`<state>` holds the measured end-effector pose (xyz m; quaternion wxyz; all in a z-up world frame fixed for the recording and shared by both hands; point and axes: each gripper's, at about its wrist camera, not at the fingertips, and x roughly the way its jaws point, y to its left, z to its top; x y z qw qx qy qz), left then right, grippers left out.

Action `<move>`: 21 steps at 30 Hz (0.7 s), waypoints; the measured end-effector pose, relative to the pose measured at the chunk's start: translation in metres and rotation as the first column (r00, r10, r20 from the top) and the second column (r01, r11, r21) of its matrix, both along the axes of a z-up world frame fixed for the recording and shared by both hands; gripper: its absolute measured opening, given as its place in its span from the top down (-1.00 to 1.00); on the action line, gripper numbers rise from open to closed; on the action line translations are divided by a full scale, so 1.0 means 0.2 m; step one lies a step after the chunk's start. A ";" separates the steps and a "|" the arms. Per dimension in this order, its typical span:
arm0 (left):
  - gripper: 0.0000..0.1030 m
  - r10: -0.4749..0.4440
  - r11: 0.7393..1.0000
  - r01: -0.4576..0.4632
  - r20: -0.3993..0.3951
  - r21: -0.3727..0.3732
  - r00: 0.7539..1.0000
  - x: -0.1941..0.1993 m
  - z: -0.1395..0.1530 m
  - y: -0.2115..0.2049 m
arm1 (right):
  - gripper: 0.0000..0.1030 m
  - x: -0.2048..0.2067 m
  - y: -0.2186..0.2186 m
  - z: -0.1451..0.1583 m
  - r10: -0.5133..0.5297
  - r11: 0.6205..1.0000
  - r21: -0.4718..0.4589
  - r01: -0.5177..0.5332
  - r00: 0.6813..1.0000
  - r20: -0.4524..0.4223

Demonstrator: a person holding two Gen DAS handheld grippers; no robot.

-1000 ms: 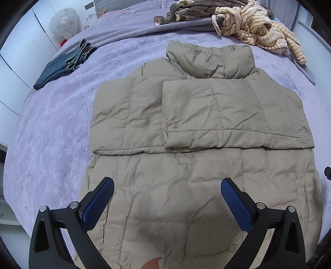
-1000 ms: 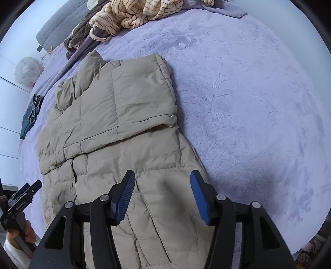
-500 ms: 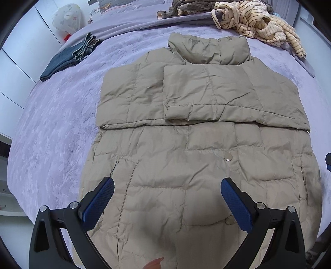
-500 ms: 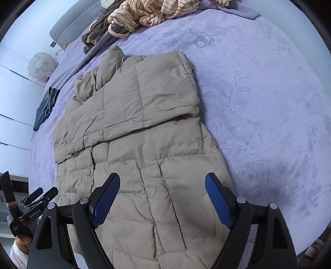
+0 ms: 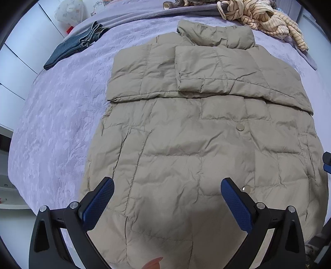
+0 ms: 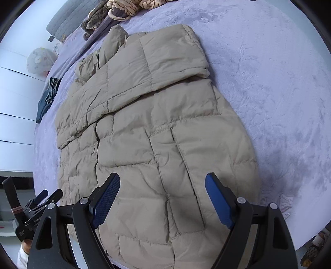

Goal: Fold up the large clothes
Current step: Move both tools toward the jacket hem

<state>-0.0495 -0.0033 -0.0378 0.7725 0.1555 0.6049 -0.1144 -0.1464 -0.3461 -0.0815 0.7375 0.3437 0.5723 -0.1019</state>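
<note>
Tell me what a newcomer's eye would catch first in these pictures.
A big tan puffer jacket lies flat across the lilac bed, sleeves folded over its chest. Both grippers, left and right, hang open above its hem. A striped garment lies heaped near the collar, folded jeans far left.

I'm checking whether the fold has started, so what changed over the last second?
Both grippers drew back toward the near hem of the jacket, so more of its lower part shows. The right gripper has just been opening its jaws, with nothing between them. The left gripper stayed open and empty. The jacket lies as before, sleeves folded across the chest; the jeans and the striped top have not moved.
</note>
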 end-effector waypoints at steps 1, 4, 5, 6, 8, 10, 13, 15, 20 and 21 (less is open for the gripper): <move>-1.00 0.001 1.000 -0.001 -0.003 0.000 1.000 -0.01 -0.01 0.02 | -0.68 -0.01 0.02 -0.01 -0.001 1.000 0.007 0.001 1.000 -0.004; -1.00 -0.007 1.000 0.007 -0.022 -0.002 1.000 -0.04 -0.05 0.09 | -0.68 -0.03 0.09 -0.03 -0.012 1.000 0.022 0.013 1.000 -0.022; -1.00 -0.011 1.000 0.011 -0.028 -0.003 1.000 -0.05 -0.06 0.12 | -0.68 -0.05 0.11 -0.03 -0.018 0.999 0.030 0.019 1.000 -0.025; -1.00 -0.013 1.000 0.012 -0.034 -0.004 0.999 -0.06 -0.07 0.14 | -0.68 -0.06 0.14 -0.03 -0.025 0.999 0.040 0.026 0.999 -0.026; -1.00 -0.011 1.000 0.011 -0.051 -0.008 0.999 -0.08 -0.09 0.20 | -0.68 -0.10 0.18 -0.04 -0.042 0.997 0.058 0.043 0.999 -0.029; -1.00 -0.004 1.000 0.002 -0.074 -0.017 0.997 -0.10 -0.11 0.26 | -0.68 -0.14 0.22 -0.05 -0.062 0.996 0.068 0.065 0.997 -0.034; -1.00 0.000 1.000 -0.002 -0.095 -0.020 0.995 -0.12 -0.14 0.33 | -0.68 -0.22 0.26 -0.06 -0.103 0.991 0.079 0.106 0.994 -0.042; -1.00 -0.005 1.000 0.003 -0.104 -0.017 0.995 -0.14 -0.16 0.37 | -0.68 -0.28 0.28 -0.07 -0.133 0.986 0.093 0.136 0.990 -0.046; -1.00 -0.006 1.000 0.003 -0.132 -0.024 0.991 -0.19 -0.18 0.49 | -0.68 -0.45 0.32 -0.06 -0.183 0.979 0.084 0.187 0.982 -0.056; -1.00 -0.005 1.000 0.001 -0.139 -0.028 0.990 -0.20 -0.18 0.51 | -0.68 -0.49 0.32 -0.06 -0.198 0.976 0.084 0.203 0.978 -0.058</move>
